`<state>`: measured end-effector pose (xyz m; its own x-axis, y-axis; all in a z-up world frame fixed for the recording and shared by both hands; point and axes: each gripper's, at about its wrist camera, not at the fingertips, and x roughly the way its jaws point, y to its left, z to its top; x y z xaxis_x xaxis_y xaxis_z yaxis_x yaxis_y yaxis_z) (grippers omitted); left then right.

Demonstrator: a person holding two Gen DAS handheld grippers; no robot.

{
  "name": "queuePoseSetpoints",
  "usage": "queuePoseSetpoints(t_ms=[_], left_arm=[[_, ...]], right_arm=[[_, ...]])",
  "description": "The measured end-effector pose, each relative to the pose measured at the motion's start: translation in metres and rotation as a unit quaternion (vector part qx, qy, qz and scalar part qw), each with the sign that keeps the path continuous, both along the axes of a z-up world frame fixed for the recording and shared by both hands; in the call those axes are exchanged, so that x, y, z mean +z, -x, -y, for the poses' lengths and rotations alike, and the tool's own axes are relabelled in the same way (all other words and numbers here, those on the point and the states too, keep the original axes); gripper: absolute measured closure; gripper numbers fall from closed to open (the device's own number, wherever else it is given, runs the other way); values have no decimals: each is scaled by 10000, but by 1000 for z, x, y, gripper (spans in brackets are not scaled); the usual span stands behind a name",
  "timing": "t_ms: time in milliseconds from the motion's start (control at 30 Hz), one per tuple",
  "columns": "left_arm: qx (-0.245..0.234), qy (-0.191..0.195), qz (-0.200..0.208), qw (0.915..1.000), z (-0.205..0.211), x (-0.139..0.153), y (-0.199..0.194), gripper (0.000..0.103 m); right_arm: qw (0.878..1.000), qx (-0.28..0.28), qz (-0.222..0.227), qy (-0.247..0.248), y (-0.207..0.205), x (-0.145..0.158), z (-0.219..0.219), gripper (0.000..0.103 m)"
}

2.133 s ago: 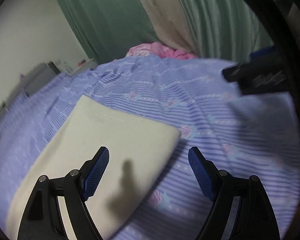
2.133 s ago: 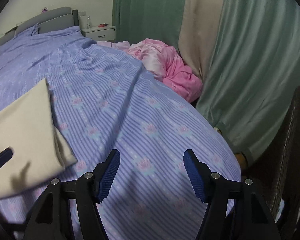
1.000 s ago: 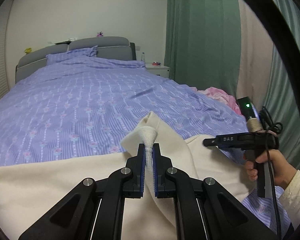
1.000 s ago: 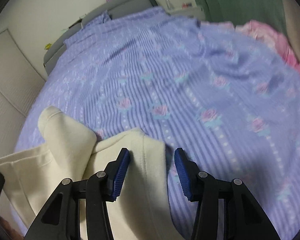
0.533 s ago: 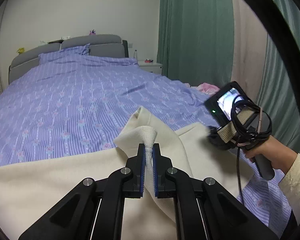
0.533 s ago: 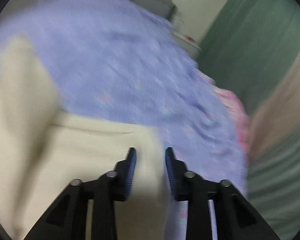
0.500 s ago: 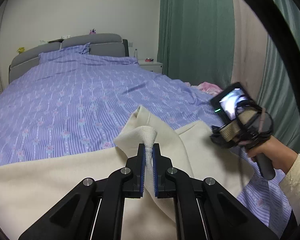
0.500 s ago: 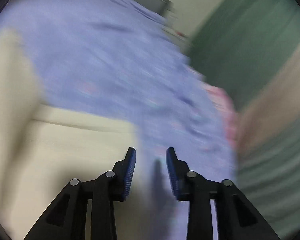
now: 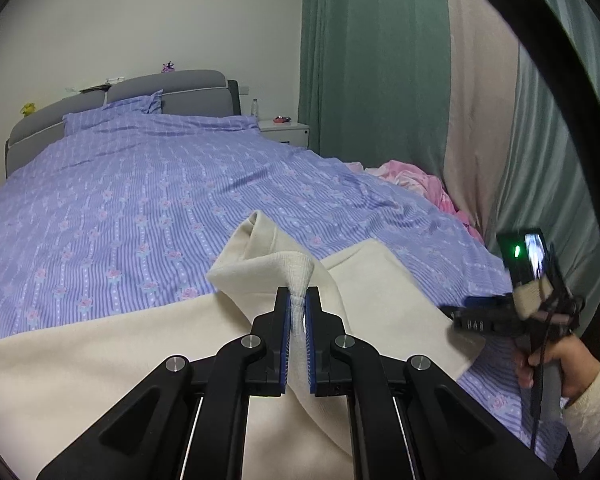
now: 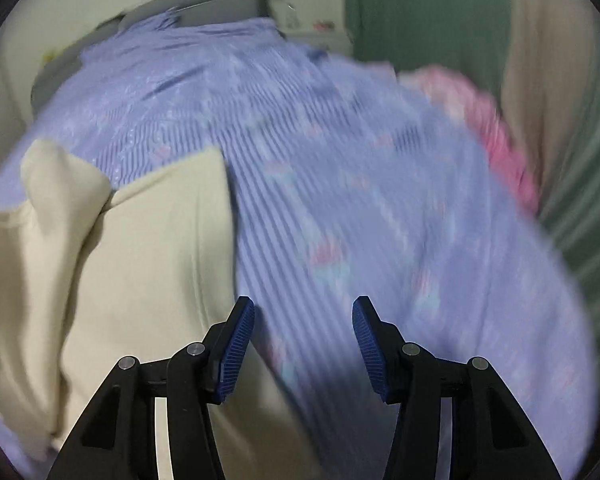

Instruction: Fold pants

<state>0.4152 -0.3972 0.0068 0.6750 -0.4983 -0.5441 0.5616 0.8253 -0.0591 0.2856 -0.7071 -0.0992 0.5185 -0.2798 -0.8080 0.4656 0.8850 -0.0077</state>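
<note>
Cream knit pants (image 9: 100,364) lie across the near end of the bed, on the purple striped duvet (image 9: 148,184) — left gripper (image 9: 298,312) clamped on a bunched ribbed cuff or hem, lifted clear of the rest, same pinch as a second ago

What changed is the right side. A second back the right gripper (image 10: 303,336) sat over the folded cream edge with fabric between its pads; now its jaws stand apart with nothing in them, and only blurred duvet shows between them. The pants' edge (image 10: 220,240) is just beside its left finger (image 10: 236,340). Its view is smeared, so it's mid-swing. From the left wrist view the right tool (image 9: 512,312) hovers off the pants' right corner, person's hand (image 9: 556,368) on the grip

My read — right side missed or let go of its corner, so the fold can't be carried over yet; it needs to re-grab that edge first

Pink bedding (image 9: 416,180) by the green curtain (image 9: 364,60), well clear
</note>
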Motion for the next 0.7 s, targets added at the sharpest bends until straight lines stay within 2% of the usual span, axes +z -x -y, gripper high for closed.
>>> queuePoseSetpoints(t_ms=[33,67,100,167,233,267,333,467,500,600,633,700], left_arm=[[-22,-45,26,10000,2,0,2,94],[-48,-71,40,10000,4,0,4,94],[-101,-81,50,9999,6,0,7,94],[-151,-85,75,9998,9,1,11,94],[-170,-31,23,9998,8,2,12,94],[-159,-10,1,9999,8,3,13,94],[-164,7,-21,9999,7,5,14,94],[-214,-35,33,9998,11,8,20,94],[-256,-49,43,9997,13,8,22,94],[-324,-71,71,9994,18,9,27,94],[-335,-64,56,9994,19,10,28,94],[-337,-50,23,9994,21,11,29,94]], right_arm=[[9984,-213,-223,474,6,-6,-2,52],[9947,-422,-210,908,17,-4,-5,52],[9948,-447,-91,913,25,0,-7,52],[9980,-237,465,366,42,14,-10,52],[9927,143,1158,-317,55,26,-14,52],[9905,226,1258,-507,56,26,-14,52],[9865,325,1303,-942,53,17,-10,52],[9786,20,1112,-1729,58,-14,2,52],[9756,-14,1141,-1874,72,-20,-4,52],[9618,-43,1391,-2358,83,-28,-3,51],[9552,-15,1497,-2554,84,-28,-3,59],[9542,16,1520,-2578,84,-26,-5,77]])
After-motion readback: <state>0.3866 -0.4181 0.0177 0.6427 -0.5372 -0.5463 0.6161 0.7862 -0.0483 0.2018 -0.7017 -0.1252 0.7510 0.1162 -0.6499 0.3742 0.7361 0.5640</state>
